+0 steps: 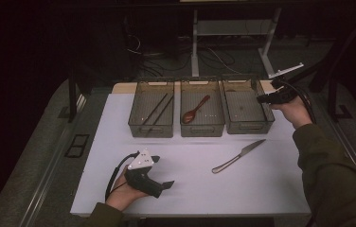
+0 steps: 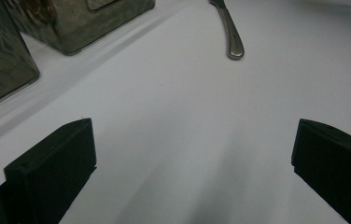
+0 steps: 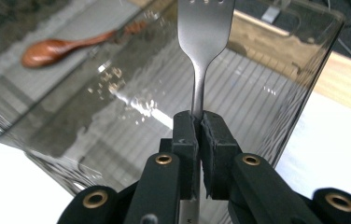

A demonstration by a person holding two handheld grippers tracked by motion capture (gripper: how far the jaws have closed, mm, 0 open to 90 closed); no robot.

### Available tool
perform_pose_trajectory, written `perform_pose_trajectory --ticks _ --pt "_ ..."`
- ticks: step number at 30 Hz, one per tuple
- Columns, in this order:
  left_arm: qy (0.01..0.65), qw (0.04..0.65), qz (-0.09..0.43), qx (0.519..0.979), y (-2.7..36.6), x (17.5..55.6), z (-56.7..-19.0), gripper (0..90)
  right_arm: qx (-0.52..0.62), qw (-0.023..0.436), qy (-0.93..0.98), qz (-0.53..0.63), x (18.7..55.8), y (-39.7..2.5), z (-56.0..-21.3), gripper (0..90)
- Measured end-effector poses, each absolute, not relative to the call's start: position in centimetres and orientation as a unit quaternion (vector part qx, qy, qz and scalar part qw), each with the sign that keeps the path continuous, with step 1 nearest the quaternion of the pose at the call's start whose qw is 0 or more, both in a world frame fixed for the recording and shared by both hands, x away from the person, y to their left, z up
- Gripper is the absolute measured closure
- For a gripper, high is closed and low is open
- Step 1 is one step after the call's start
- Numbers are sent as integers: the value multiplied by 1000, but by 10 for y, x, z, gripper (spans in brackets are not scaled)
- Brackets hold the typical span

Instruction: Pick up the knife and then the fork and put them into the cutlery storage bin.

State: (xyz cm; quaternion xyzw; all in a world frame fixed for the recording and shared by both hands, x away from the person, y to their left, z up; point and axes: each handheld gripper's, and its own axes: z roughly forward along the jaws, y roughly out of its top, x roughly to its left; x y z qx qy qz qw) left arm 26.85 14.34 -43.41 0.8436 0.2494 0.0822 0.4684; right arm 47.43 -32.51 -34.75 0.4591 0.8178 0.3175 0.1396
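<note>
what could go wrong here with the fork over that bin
1. The right gripper pinches the fork only on its thin neck, so it might pivot or slip before it is inside the right bin.
2. The fork hangs near the bin's rim; lowered off line, it could hit the wall and nudge the bin.
3. The knife lies loose on the table; the open left gripper could push it while reaching.

Spoon [image 1: 195, 110] in middle bin [image 1: 202, 131]; knife [image 1: 238, 156] apparently lies before the bins.
</note>
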Motion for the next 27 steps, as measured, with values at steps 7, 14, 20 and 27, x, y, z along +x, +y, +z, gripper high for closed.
perform_pose_trajectory --ticks 7,14,20,27 --pt "247 469 81 844 143 269 -434 0 455 123 839 272 487 -315 -355 837" --pt "245 471 81 844 143 268 -434 0 466 107 842 249 498 -308 -366 836" --pt "245 472 80 843 143 268 -433 0 470 100 843 240 502 -306 -373 816" --pt "244 471 80 844 143 268 -433 0 472 111 837 255 501 -306 -371 656"
